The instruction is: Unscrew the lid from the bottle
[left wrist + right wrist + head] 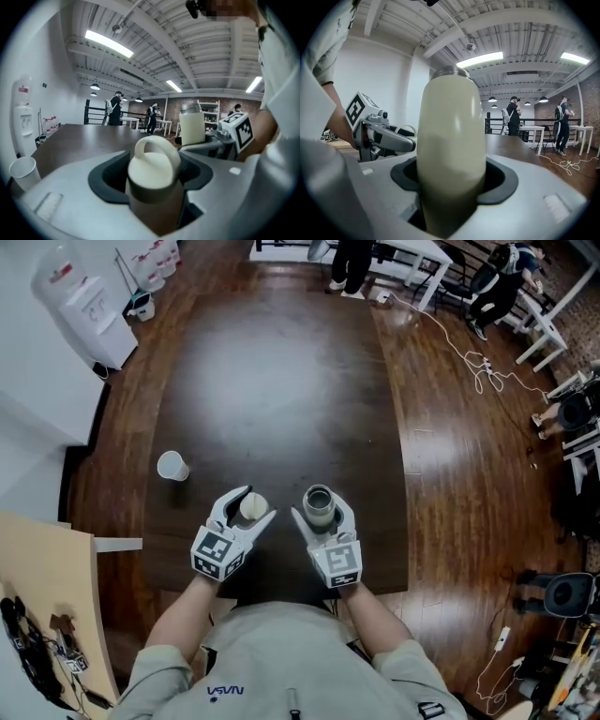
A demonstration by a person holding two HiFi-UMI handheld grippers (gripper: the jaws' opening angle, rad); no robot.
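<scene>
My left gripper (251, 503) is shut on a cream lid (253, 508) with a loop handle, held apart from the bottle. In the left gripper view the lid (152, 168) sits upright between the dark pads. About a hand's width to the right, my right gripper (322, 511) is shut on the cream bottle (320, 502), whose bare metal mouth faces up. In the right gripper view the bottle (450, 150) stands upright and fills the gap between the jaws. Both grippers hover over the near edge of the dark table (281, 381).
A white paper cup (172, 466) stands on the table left of the grippers. A water dispenser (84, 301) is at the far left by the wall. Cables (473, 357) lie on the wooden floor to the right, and people stand by white tables at the far end.
</scene>
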